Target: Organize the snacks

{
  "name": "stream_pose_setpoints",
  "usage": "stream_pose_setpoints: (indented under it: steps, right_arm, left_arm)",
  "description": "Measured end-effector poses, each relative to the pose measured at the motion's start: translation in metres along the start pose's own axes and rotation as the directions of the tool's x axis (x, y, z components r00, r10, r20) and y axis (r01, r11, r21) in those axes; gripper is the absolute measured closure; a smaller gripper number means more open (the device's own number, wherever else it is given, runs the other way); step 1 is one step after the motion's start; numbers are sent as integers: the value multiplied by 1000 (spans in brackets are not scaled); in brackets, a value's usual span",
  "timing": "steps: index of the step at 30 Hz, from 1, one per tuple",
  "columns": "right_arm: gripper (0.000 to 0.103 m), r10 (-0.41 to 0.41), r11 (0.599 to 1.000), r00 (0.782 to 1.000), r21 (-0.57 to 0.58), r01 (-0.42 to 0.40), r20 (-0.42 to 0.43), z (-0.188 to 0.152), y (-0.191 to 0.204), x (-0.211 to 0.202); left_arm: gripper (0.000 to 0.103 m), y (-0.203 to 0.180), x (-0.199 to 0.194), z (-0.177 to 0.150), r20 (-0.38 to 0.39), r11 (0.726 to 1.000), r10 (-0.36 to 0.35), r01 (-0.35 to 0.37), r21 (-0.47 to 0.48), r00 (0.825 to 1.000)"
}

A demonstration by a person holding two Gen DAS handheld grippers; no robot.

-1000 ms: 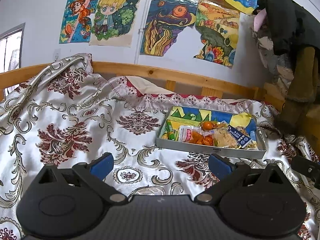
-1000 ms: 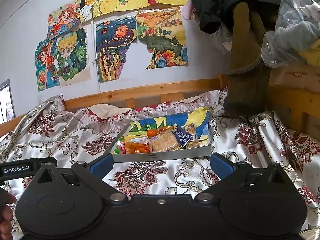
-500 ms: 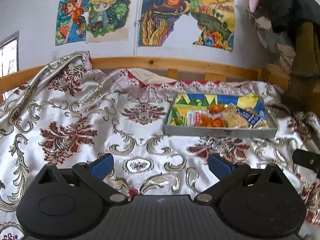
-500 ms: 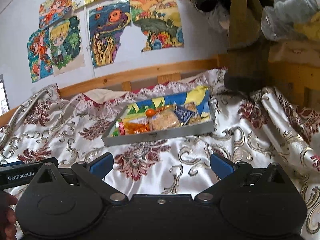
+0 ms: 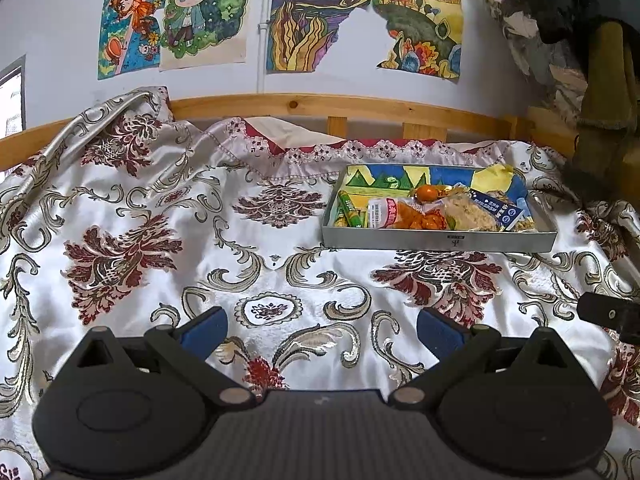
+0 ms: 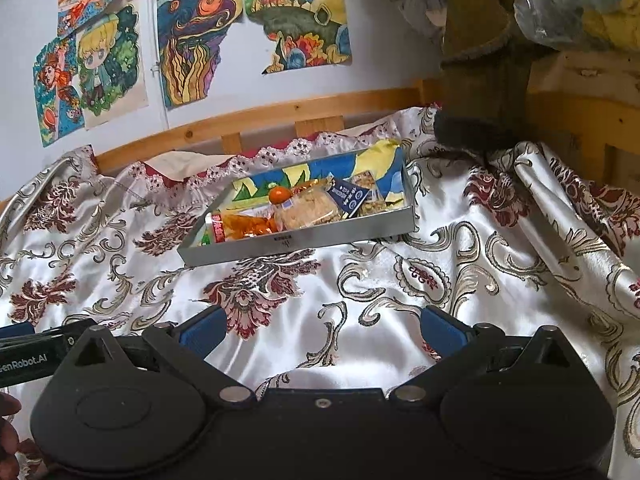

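Observation:
A shallow grey tray (image 5: 440,239) with a colourful lining lies on the bed, right of centre in the left wrist view and in the middle of the right wrist view (image 6: 304,239). It holds several snacks: a green tube (image 5: 347,208), an orange snack bag (image 5: 404,216), a small orange fruit (image 5: 427,192), a pale cracker pack (image 5: 470,212) and a blue packet (image 5: 496,209). My left gripper (image 5: 320,330) is open and empty, low over the bedspread well short of the tray. My right gripper (image 6: 320,330) is open and empty too.
The white bedspread (image 5: 160,220) with red and gold patterns covers the bed. A wooden rail (image 5: 320,106) runs along the wall with drawings. Dark clothes and a plastic bag (image 6: 576,4) hang at the right. The right gripper's tip (image 5: 612,314) shows at the left view's right edge.
Both views have dipped lower and come a little closer to the bed, so the tray sits slightly higher and larger in frame. Both grippers stay open and empty.

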State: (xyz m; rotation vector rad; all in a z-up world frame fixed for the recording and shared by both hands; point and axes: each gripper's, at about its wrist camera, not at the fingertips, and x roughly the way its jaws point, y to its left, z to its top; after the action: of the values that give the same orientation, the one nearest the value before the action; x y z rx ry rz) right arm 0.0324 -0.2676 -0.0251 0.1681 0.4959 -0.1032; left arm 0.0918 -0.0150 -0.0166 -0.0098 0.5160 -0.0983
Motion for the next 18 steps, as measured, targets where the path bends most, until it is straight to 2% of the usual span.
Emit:
stream_pose_setpoints:
  steps: [18]
  right_arm:
    - [1, 0, 1000, 1000, -31, 0, 21, -3, 5, -1]
  left_arm:
    - [0, 0, -5, 0, 14, 1000, -22, 22, -7, 1000]
